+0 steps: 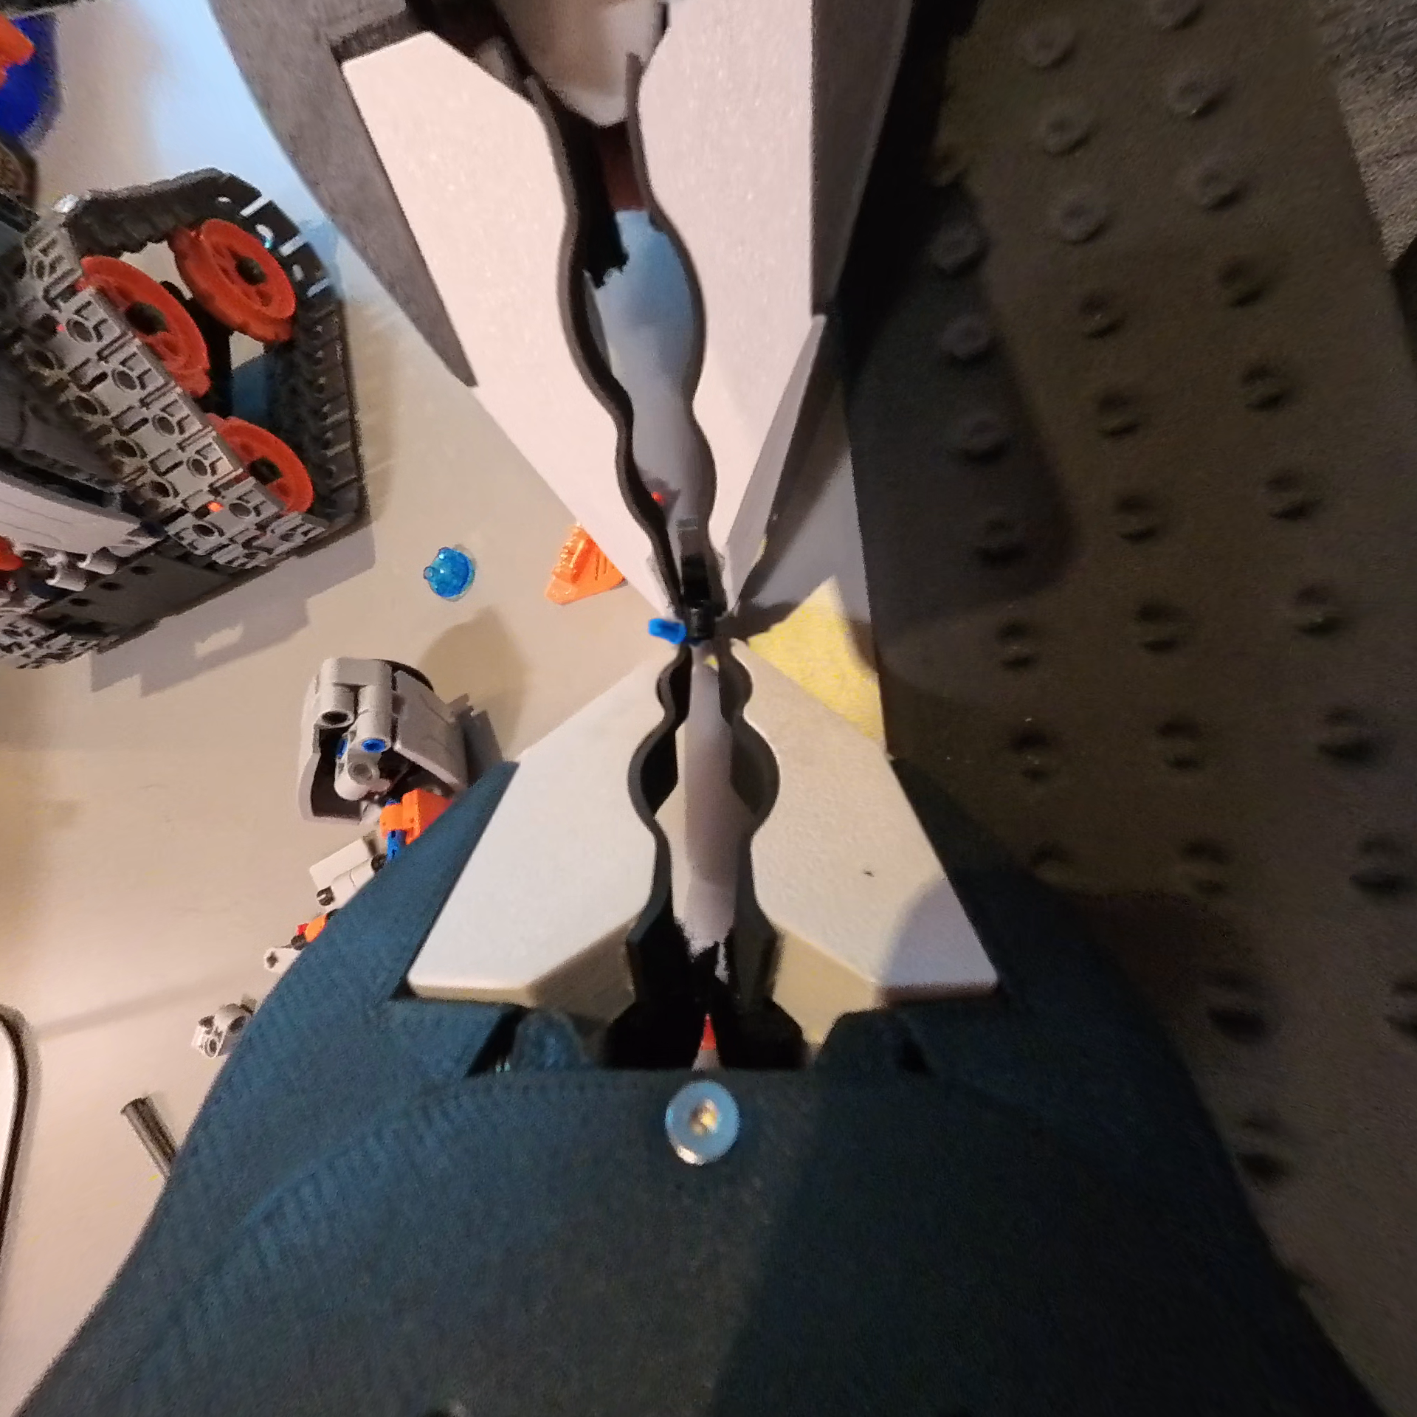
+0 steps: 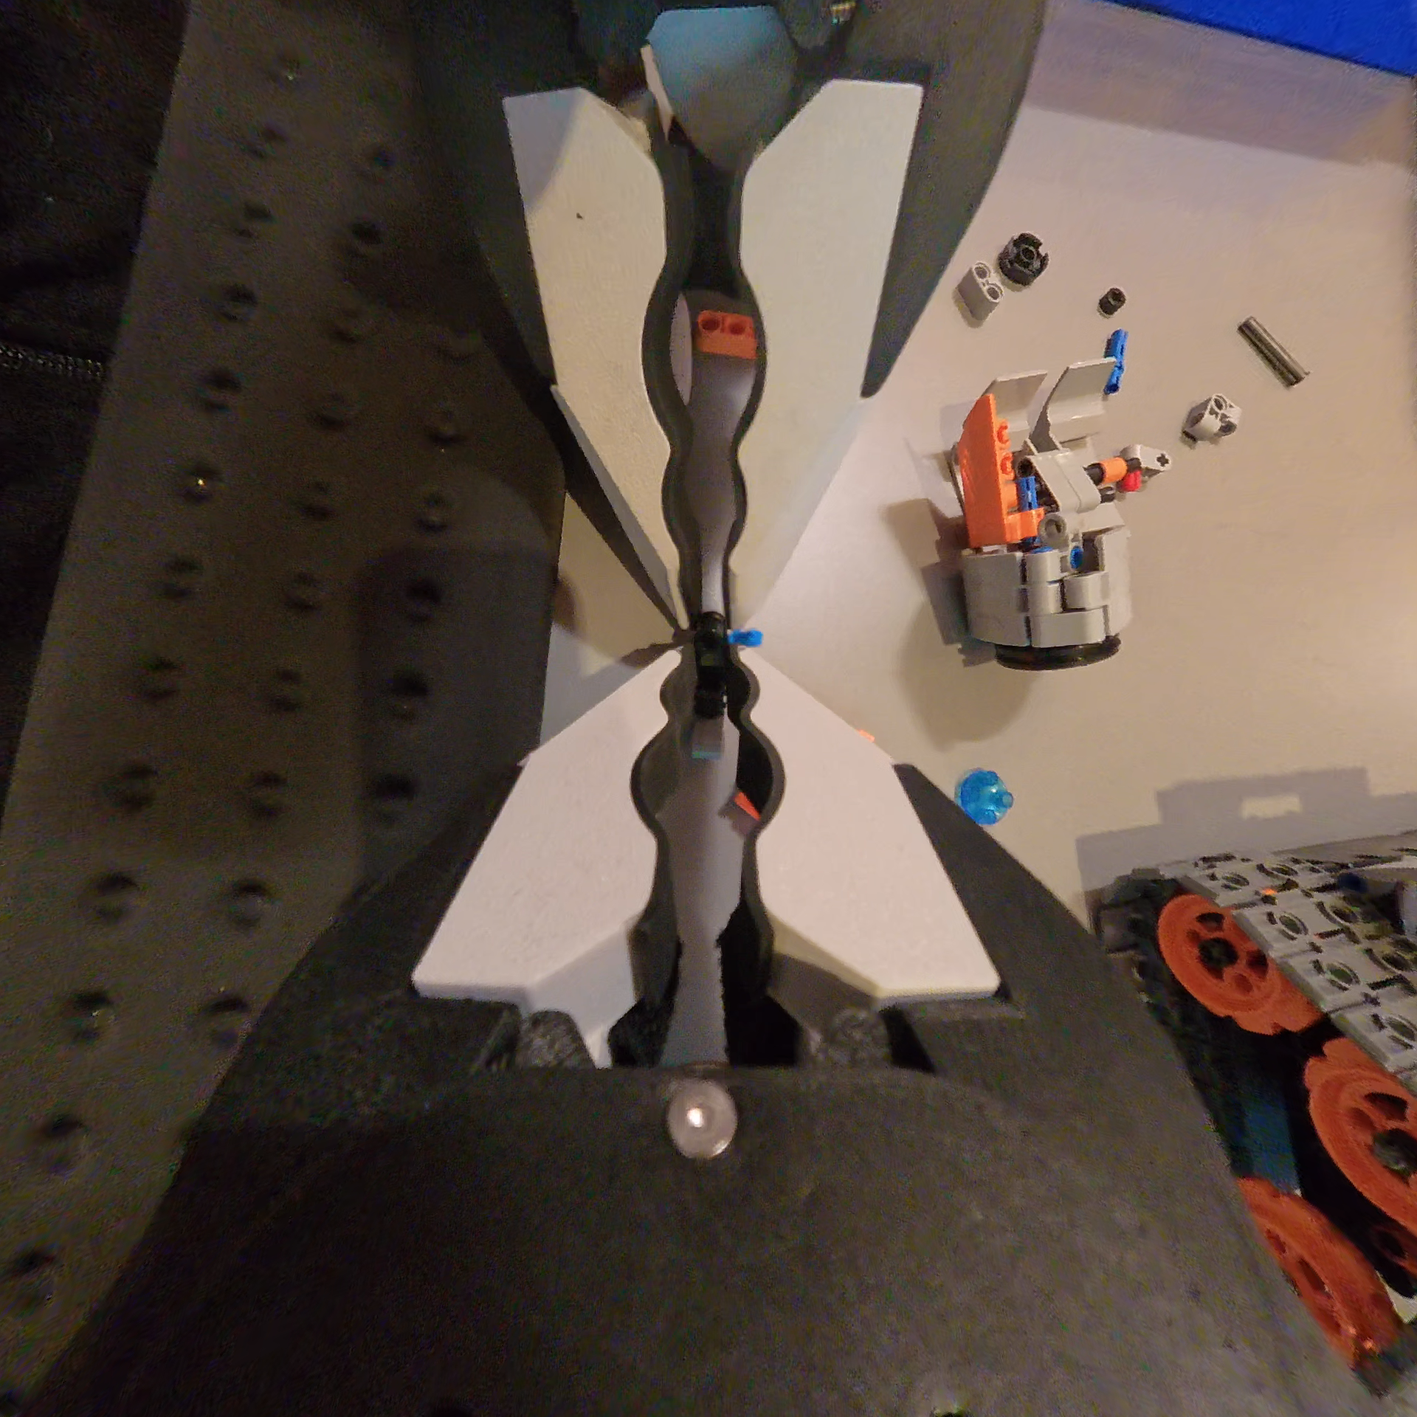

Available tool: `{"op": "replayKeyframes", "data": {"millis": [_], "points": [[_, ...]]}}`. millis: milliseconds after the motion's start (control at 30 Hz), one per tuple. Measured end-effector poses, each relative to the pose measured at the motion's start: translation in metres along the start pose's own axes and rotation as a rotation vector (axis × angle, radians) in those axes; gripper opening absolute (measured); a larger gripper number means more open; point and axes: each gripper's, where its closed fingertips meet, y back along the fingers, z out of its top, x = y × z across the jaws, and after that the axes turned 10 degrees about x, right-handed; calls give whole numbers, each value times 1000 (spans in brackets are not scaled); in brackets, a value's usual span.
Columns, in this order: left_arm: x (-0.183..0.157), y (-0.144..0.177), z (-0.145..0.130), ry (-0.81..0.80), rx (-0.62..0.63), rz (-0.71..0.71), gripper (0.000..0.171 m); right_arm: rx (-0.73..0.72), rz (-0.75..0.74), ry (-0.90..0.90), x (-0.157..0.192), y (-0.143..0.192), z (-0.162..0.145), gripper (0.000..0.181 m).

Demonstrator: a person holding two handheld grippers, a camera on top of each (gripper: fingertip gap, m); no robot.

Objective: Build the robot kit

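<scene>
A pale cream table [image 2: 1265, 675] carries everything in both wrist views, its surface smooth and matte under warm, yellowish light that throws soft grey shadows beside whatever stands on it. A dark grey studded baseplate [image 1: 1150, 537] rises along one side, with rows of round studs, shaded and partly blurred, and it fills the left of the right wrist view as well. A strip of bright blue [image 2: 1265, 31] borders the far edge of the table.

You see the matt white plastic fingers [image 1: 537, 866], the rough dark printed gripper body [image 1: 537, 1227], a glossy translucent blue plastic stud [image 1: 449, 572] and a shiny metal screw [image 2: 700, 1122].
</scene>
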Motion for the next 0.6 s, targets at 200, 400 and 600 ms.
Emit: {"op": "replayKeyframes", "data": {"millis": [200, 400, 600], "points": [[3, 4, 0, 14, -15, 5, 0, -9, -6, -15, -3, 5, -2, 5], [21, 5, -6, 109, 19, 72, 12, -38, -21, -63, -14, 17, -6, 5], [44, 2, -28, 271, 112, 137, 22, -34, -19, -63, -13, 17, -7, 5]]}}
